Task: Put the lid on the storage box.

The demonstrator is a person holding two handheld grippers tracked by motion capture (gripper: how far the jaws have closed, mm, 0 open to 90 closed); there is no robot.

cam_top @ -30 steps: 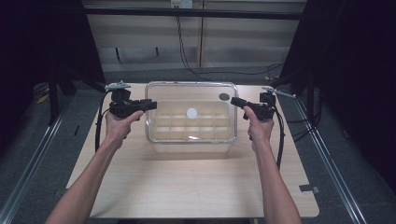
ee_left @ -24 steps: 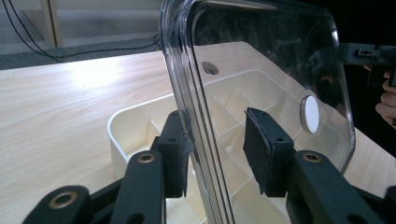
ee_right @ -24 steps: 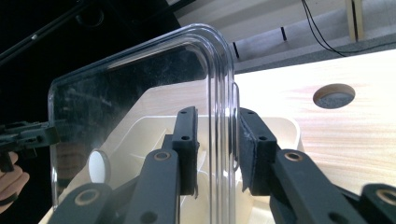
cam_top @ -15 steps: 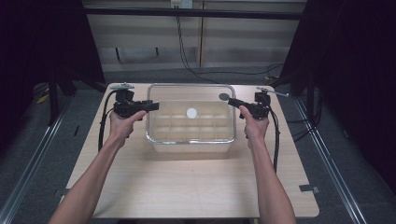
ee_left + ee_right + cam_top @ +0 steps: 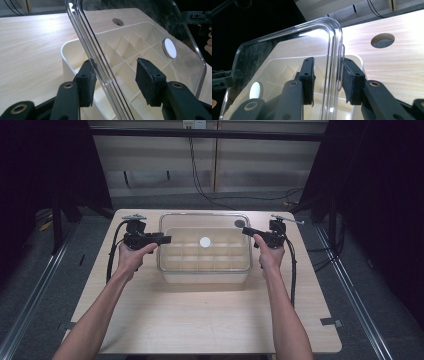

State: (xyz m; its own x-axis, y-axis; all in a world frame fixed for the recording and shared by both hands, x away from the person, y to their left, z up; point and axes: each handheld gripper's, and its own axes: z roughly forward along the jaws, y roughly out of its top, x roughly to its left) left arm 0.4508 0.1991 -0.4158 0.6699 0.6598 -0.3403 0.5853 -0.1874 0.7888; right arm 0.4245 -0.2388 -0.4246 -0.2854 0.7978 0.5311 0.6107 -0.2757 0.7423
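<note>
Black jaws of the left gripper [image 5: 113,83] have just been opening; they straddle the clear lid's [image 5: 205,241] left edge with gaps on both sides. At the opposite edge, the right gripper [image 5: 328,80] has likewise been opening, pads just off the rim. That lid lies over the cream divided box [image 5: 205,276] mid-table [image 5: 200,320].

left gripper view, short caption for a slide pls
Left claw open astride the clear lid's edge, above the cream divided box.
</note>
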